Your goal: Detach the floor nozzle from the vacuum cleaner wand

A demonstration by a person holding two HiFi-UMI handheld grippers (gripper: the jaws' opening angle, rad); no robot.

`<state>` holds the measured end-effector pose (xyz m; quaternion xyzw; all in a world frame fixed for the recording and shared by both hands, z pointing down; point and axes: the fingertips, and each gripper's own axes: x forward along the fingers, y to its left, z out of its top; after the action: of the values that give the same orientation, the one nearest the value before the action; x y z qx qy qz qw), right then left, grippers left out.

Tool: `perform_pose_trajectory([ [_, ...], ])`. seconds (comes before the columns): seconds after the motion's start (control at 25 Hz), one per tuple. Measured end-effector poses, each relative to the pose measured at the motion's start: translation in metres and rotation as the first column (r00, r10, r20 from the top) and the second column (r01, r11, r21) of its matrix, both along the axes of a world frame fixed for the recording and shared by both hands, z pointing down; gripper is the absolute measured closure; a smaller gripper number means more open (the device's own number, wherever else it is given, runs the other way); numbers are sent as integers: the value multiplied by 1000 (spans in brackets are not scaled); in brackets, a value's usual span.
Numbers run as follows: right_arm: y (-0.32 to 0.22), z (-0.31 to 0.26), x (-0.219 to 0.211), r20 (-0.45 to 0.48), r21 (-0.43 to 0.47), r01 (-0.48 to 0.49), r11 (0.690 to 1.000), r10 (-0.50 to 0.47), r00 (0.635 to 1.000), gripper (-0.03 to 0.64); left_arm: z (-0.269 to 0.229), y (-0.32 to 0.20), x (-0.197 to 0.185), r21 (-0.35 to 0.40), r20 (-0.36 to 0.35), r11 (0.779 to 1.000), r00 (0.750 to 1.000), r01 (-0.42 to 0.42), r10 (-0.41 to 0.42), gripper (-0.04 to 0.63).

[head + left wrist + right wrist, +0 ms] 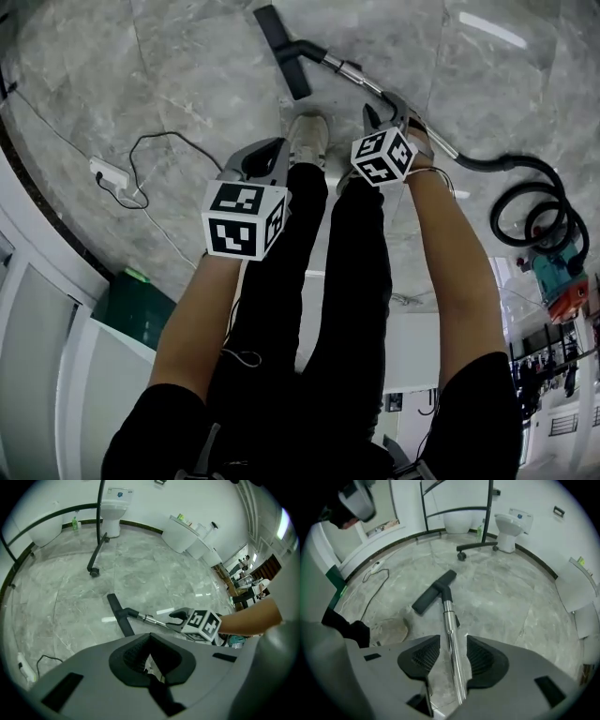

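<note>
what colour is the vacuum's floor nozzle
Black; the flat bar-shaped floor nozzle shows best in the right gripper view.

left gripper: jaws together | right gripper: jaws apart

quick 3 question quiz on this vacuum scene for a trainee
1. True or false: the nozzle is attached to the wand.
2. What lies between the right gripper's jaws? A) nozzle B) wand C) nothing
3. Which gripper is shut?
Key: 1 true; 2 B, with the jaws apart on either side of it; 3 the left gripper.
</note>
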<state>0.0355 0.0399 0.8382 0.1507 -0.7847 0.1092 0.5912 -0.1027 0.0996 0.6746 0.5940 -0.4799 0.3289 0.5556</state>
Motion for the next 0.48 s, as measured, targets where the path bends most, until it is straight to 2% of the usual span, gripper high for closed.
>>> perform_pose_trajectory([
  [0.16, 0, 77, 4, -97, -66, 19, 998, -25, 995, 439, 35, 24, -7, -50, -7, 999, 1000, -5, 4, 586],
  [0.28, 5, 117, 7, -179, -60, 61, 996, -71, 981, 439, 50, 33, -17, -64, -19, 998, 1000, 22, -23, 586],
  [0.4, 9, 134, 9, -225, -1, 113, 994, -111, 968, 440, 55, 34, -40, -46, 73, 997, 996, 58, -55, 586],
  [0.48, 5, 132, 10, -236, 0, 120, 993, -117, 965, 439, 57, 27, -45, -42, 95, 995, 992, 85, -81, 586],
])
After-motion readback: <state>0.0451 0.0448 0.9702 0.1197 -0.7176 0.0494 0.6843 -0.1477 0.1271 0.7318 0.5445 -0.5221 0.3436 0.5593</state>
